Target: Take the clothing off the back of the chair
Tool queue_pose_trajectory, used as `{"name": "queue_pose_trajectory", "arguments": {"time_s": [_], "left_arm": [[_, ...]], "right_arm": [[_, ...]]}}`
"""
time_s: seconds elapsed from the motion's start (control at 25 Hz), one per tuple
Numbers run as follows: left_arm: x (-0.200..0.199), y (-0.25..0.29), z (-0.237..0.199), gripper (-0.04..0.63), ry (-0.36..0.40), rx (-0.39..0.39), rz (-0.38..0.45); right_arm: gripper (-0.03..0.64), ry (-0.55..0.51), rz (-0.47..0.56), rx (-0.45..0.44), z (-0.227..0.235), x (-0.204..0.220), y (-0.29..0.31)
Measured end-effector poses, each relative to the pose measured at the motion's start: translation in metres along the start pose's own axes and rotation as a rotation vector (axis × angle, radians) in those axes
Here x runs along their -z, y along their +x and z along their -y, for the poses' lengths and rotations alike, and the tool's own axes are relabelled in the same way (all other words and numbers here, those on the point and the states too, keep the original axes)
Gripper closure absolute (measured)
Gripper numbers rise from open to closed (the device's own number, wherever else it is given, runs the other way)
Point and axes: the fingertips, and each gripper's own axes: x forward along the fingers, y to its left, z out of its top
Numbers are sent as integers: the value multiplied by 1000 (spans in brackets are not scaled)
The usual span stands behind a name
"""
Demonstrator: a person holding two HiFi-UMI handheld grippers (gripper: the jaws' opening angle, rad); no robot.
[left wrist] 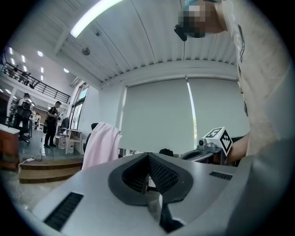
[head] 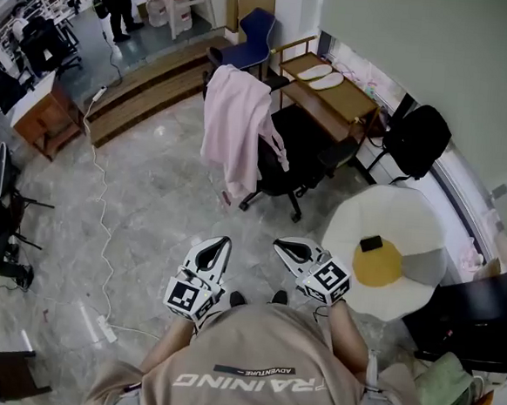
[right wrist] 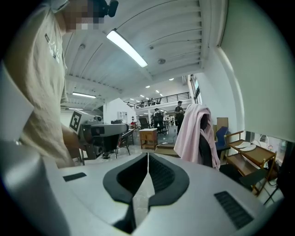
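Note:
A pale pink garment [head: 235,130] hangs over the back of a black office chair [head: 296,157] in the middle of the room; the same garment [left wrist: 101,145] shows in the left gripper view, and in the right gripper view the garment [right wrist: 190,133] drapes the chair [right wrist: 206,150]. Both grippers are held close to the person's body, well short of the chair. My left gripper [head: 218,244] has its jaws together with nothing between them. My right gripper [head: 283,246] is likewise shut and empty.
A round white table [head: 389,252] with a yellow mat and a small black object stands to the right. A wooden bench [head: 328,90] and a blue chair [head: 252,31] stand behind the office chair. A white cable and power strip [head: 100,325] lie on the marble floor at left. People stand far off.

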Motion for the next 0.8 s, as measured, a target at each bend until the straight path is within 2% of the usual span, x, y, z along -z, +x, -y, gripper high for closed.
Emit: {"name": "queue_pose_trajectory", "arguments": {"time_s": [0.56,0.8], "left_arm": [[-1,-14,-17,583,9,-20,5],[0,-17,-27,583,2,-11,7]], "right_arm": [[584,7,54,20,-1,-15,2],[584,14,43,69,4,-15,12]]}}
